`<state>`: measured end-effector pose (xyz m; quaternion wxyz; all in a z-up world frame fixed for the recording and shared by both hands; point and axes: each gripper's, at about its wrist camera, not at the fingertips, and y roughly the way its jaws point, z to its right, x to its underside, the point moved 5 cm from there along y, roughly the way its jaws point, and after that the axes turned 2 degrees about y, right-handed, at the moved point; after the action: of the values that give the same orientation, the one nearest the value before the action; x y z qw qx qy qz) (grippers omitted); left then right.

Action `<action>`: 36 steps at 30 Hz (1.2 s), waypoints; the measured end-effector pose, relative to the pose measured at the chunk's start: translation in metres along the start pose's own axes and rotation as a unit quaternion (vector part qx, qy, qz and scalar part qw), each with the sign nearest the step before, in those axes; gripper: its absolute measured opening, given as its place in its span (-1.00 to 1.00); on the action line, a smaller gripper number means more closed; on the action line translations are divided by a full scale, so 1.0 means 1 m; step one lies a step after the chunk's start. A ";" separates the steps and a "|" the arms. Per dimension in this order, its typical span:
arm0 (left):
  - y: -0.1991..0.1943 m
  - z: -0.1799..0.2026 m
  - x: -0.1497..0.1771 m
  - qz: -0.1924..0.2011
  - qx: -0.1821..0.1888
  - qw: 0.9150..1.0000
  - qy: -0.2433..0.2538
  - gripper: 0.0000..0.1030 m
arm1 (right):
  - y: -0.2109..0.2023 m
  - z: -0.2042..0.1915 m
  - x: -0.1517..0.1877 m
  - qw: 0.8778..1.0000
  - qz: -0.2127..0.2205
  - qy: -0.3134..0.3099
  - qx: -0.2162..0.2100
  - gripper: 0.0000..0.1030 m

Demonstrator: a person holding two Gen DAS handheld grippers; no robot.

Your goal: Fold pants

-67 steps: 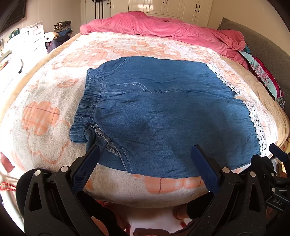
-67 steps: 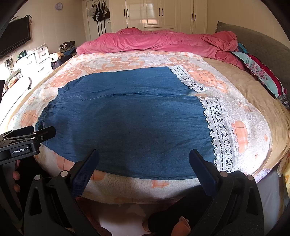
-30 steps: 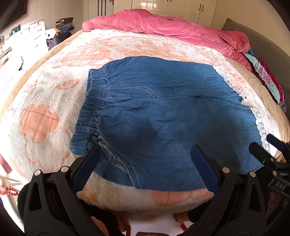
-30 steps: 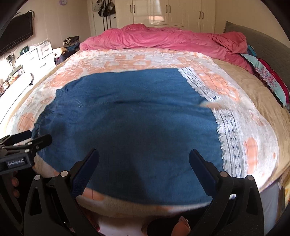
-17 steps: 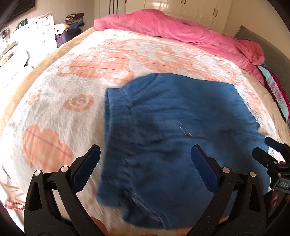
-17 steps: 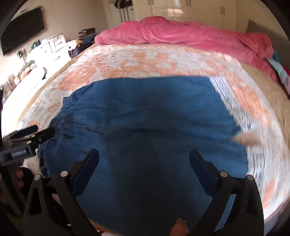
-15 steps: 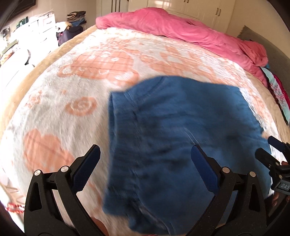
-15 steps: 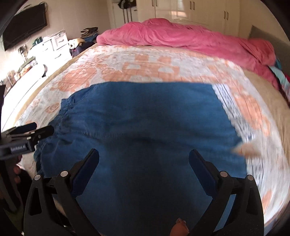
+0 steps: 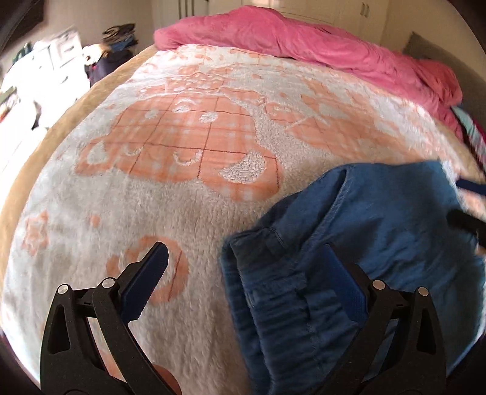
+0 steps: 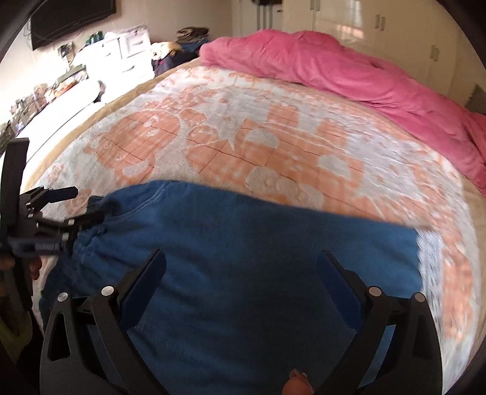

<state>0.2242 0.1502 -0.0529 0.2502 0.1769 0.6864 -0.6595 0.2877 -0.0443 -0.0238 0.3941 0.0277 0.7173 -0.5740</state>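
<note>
Blue denim pants point(image 10: 273, 258) lie spread on the bed; their lace-trimmed hem point(image 10: 426, 252) is at the right. The gathered waistband point(image 9: 264, 282) sits at the left end. My left gripper point(image 9: 246, 279) hovers open over that waistband edge, one finger over the blanket and the other over the denim. It also shows at the far left in the right wrist view as the left gripper point(image 10: 83, 205), with its tips by the waistband. My right gripper point(image 10: 241, 282) is open low over the middle of the pants, holding nothing. The frames are motion-blurred.
A fleecy white and orange blanket point(image 9: 188, 142) covers the bed. A pink duvet point(image 10: 334, 66) is bunched along the far side. A white dresser point(image 10: 121, 51) and clutter stand off the left edge, with wardrobe doors point(image 10: 379, 27) behind.
Both grippers have moved forward over the bed and swung left. The waistband now lies between the left gripper's fingers, and the pants fill the right gripper's lower view. Both stay open.
</note>
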 end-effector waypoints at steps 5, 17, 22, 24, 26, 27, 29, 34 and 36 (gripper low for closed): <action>0.017 -0.008 -0.006 -0.005 0.000 1.000 -0.001 0.82 | 0.038 -0.002 -0.020 0.999 -0.023 -0.042 0.002 0.92; 0.012 0.007 -0.010 0.023 0.038 0.997 0.057 -0.47 | 0.081 -0.017 -0.039 0.989 -0.055 -0.138 0.017 0.92; -0.020 0.013 -0.007 0.067 0.045 0.994 0.068 -0.47 | 0.085 -0.035 -0.038 0.977 -0.050 -0.207 0.021 0.90; -0.029 0.013 -0.006 0.078 0.057 0.993 0.065 -0.47 | 0.092 -0.040 -0.036 0.973 -0.059 -0.221 0.030 0.85; -0.030 0.015 -0.004 0.075 0.061 0.993 0.069 -0.48 | 0.094 -0.047 -0.033 0.974 -0.064 -0.219 0.013 0.36; -0.028 0.015 -0.003 0.071 0.057 0.993 0.069 -0.48 | 0.092 -0.052 -0.031 0.974 -0.061 -0.217 -0.005 -0.08; -0.024 0.016 -0.003 0.066 0.055 0.994 0.068 -0.48 | 0.086 -0.062 -0.025 0.974 -0.054 -0.220 -0.027 -0.53; -0.028 0.008 -0.003 0.068 0.061 0.994 0.055 -0.48 | 0.066 -0.061 -0.016 0.984 -0.027 -0.174 -0.025 -0.80; -0.033 0.010 -0.002 0.075 0.060 0.994 0.056 -0.48 | 0.048 -0.058 -0.016 0.988 -0.006 -0.151 -0.030 -0.80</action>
<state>0.2081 0.1386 -0.0246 0.2489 0.2791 0.6433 -0.6681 0.2913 0.0277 -0.0504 0.4950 -0.0750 0.6669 -0.5519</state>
